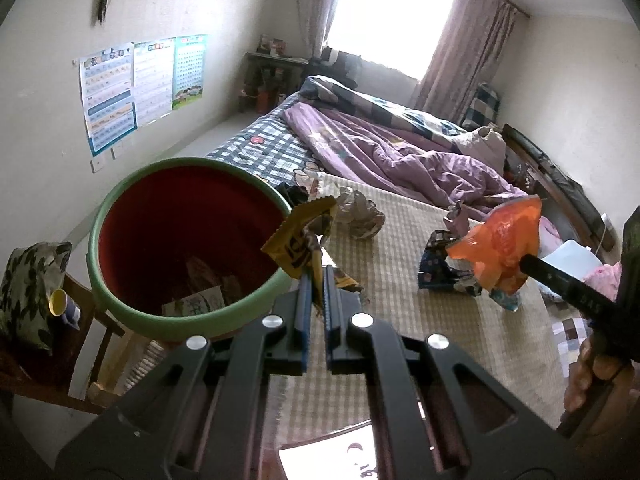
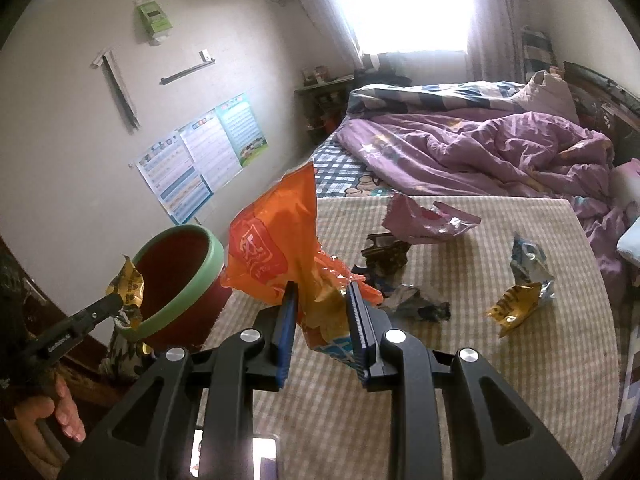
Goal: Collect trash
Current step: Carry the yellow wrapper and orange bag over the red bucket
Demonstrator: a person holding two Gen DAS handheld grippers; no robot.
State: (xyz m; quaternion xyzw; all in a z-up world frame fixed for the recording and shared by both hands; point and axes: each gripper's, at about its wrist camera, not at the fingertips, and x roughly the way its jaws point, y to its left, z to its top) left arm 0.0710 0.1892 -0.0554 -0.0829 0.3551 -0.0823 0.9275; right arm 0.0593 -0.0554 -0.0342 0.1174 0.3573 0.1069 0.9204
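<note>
My left gripper (image 1: 317,276) is shut on a yellow snack wrapper (image 1: 300,240), held just right of the rim of a red bin with a green rim (image 1: 120,196); some paper lies in the bin's bottom. From the right wrist view, the same yellow wrapper (image 2: 128,284) hangs at the bin's (image 2: 180,276) near-left rim. My right gripper (image 2: 322,294) is shut on an orange snack bag (image 2: 276,240), lifted above the checked mat, right of the bin. In the left wrist view the orange bag (image 1: 500,240) hangs from the right gripper's fingers (image 1: 536,266).
Loose wrappers lie on the beige checked mat (image 2: 500,380): a pink one (image 2: 420,222), a dark one (image 2: 386,252), a blue-white one (image 2: 528,262), a yellow one (image 2: 512,306), a crumpled one (image 1: 360,212). A purple quilt (image 2: 480,148) covers the bed behind. A wooden chair (image 1: 60,360) with a leaf-print cushion stands under the bin.
</note>
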